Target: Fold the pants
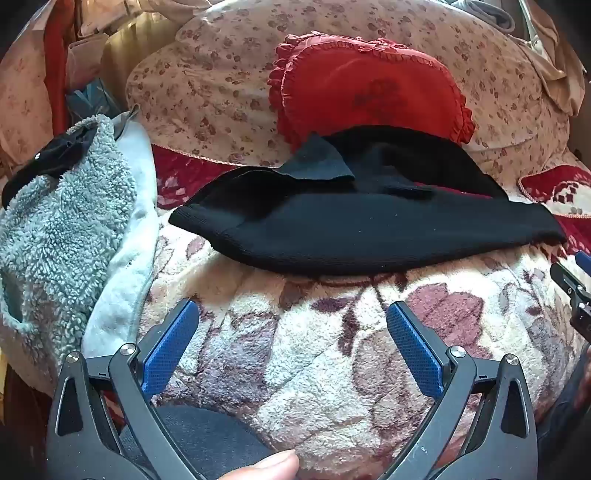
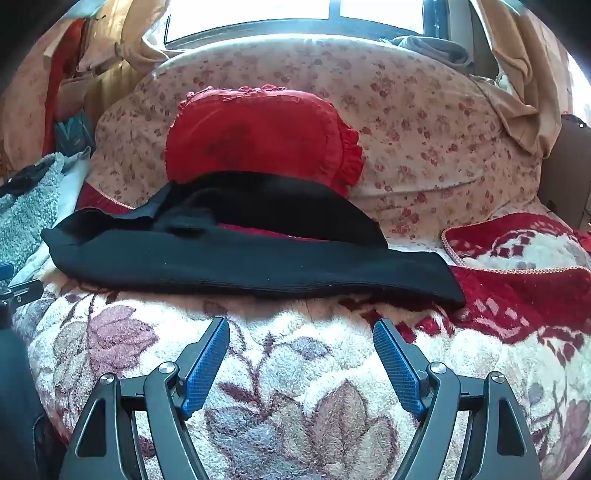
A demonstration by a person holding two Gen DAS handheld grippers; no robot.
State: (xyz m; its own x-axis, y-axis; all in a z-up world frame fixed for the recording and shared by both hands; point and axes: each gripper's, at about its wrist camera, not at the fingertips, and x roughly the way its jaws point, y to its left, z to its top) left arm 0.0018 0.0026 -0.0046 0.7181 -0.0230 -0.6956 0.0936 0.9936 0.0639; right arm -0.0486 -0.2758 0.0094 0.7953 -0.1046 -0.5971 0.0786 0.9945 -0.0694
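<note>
Black knit pants (image 1: 369, 229) lie across a fleecy floral blanket (image 1: 314, 350), spread left to right, with one flap turned up near the top. They also show in the right wrist view (image 2: 240, 262). My left gripper (image 1: 293, 310) is open and empty, hovering over the blanket just short of the pants' near edge. My right gripper (image 2: 301, 326) is open and empty, also just short of the near edge, toward the pants' right half. The right gripper's tip shows at the right edge of the left wrist view (image 1: 572, 284).
A red frilled pillow (image 1: 369, 88) leans behind the pants on a large floral pillow (image 1: 207, 85). A grey-green fleece garment (image 1: 62, 221) lies at the left. A red patterned blanket (image 2: 517, 280) lies at the right. A window (image 2: 258, 14) is behind.
</note>
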